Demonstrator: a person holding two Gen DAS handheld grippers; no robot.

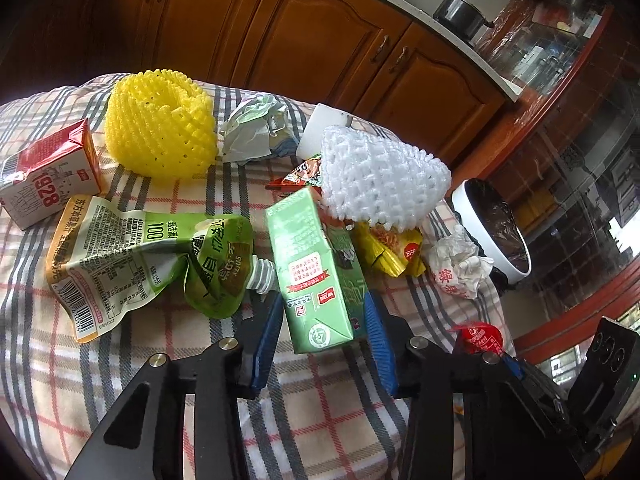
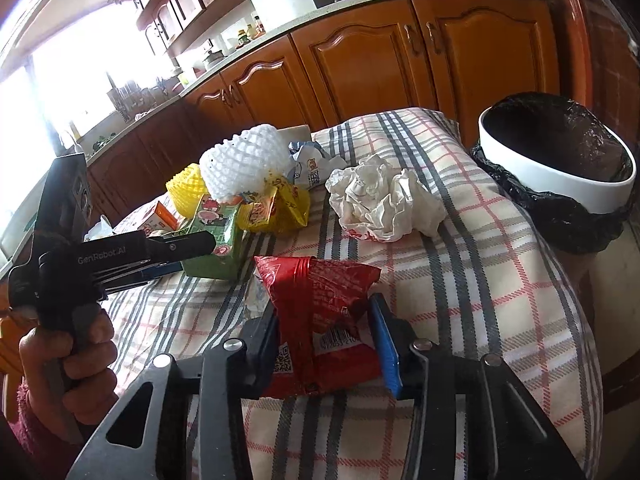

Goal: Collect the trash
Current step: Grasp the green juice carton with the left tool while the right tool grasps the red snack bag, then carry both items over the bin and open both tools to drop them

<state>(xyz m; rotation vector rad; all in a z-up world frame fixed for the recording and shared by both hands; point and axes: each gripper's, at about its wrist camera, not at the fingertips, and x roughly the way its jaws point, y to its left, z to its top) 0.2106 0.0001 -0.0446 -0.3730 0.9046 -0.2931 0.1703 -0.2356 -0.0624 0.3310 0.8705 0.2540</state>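
My left gripper is shut on a green drink carton, its blue pads on both sides; the carton also shows in the right wrist view. My right gripper is shut on a red snack wrapper, seen at the lower right of the left wrist view. The white bin with a black liner stands past the table's right edge, also in the left wrist view. Other trash lies on the checked cloth: a crumpled white paper and a green pouch.
A yellow foam net, a white foam net, a red-and-white carton, a yellow wrapper and a crumpled bag lie on the table. Wooden cabinets stand behind.
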